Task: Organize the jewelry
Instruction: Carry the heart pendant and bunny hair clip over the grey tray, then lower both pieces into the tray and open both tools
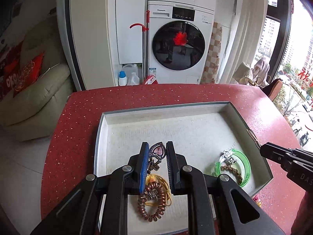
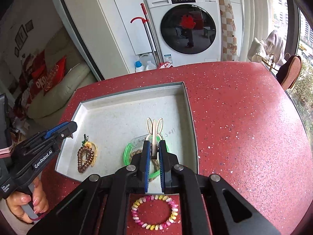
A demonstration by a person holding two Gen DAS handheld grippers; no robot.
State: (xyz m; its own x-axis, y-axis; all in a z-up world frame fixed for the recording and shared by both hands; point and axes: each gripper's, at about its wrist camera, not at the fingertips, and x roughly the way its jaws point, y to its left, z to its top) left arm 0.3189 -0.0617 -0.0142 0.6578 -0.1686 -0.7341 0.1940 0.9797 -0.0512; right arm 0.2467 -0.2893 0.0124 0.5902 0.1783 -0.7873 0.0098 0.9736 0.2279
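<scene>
Your left gripper [image 1: 156,148] hangs over the tray [image 1: 195,107] w/ the heart pendant [image 1: 158,150] between the blue pads. Jaws are narrowed around it, but from the left wrist cam you can't tell whether they're pinching it or just straddling it; the charm part dangles below.

Your right gripper [image 2: 154,146] is nearly closed on the rabbit-ear hair clip [image 2: 154,129], held by its tail end above the green bangle [image 2: 128,152].

Risks: the clip is gripped at one thin end, so it could pivot or slip if you swing fast. If the pendant grip is only partial, it may drop onto the brown spiral hair tie [image 1: 150,201] and tangle w/ the yellow cord [image 1: 166,192] next to it. Releasing the clip straight down puts it on the bangle and the braided bracelet [image 1: 232,171] inside it, so things pile up rather than get sorted.

Around: the pink-yellow spiral hair tie [image 2: 154,212] lies outside the tray on the red countertop [image 2: 244,127], just beside the near tray wall and under your right gripper. The far half of the tray is bare.
</scene>
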